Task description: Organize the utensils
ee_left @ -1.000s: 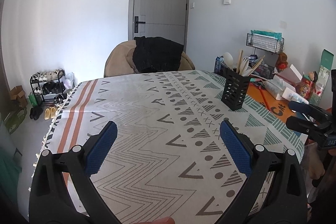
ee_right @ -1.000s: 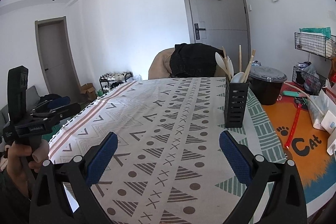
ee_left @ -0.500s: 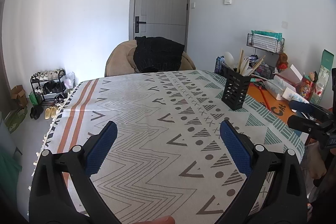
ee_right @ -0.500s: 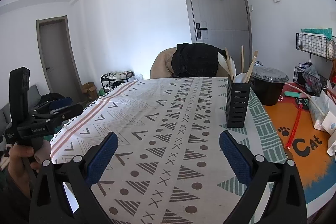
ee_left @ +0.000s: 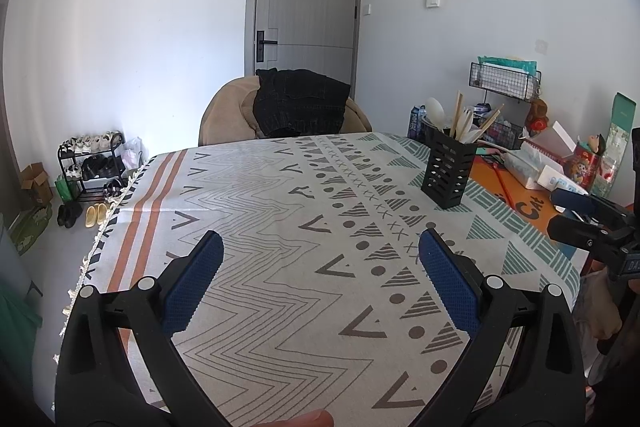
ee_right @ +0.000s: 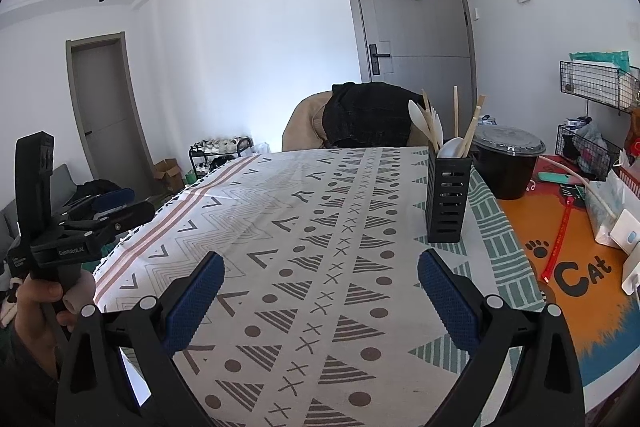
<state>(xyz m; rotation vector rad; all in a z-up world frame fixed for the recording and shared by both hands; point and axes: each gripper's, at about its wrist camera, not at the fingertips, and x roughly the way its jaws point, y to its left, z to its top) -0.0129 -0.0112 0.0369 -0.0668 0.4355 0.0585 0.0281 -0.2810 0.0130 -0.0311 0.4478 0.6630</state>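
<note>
A black slotted utensil holder (ee_left: 449,169) stands upright on the patterned tablecloth (ee_left: 280,211) at the far right; it also shows in the right wrist view (ee_right: 447,199). White plastic spoons and wooden chopsticks (ee_right: 440,125) stick out of it. My left gripper (ee_left: 320,267) is open and empty over the near part of the table. My right gripper (ee_right: 318,281) is open and empty, with the holder ahead and to its right. Each gripper also shows at the edge of the other view.
A black lidded bowl (ee_right: 508,163) stands behind the holder. An orange cat mat (ee_right: 568,259) with a red strip, boxes and tissue lies on the right. Wire baskets (ee_left: 506,81) hang on the right wall. A beanbag with dark clothing (ee_left: 296,111) sits beyond the table.
Both grippers have drawn back and slightly up from the table; the holder looks a little farther. Both stay open and empty.
</note>
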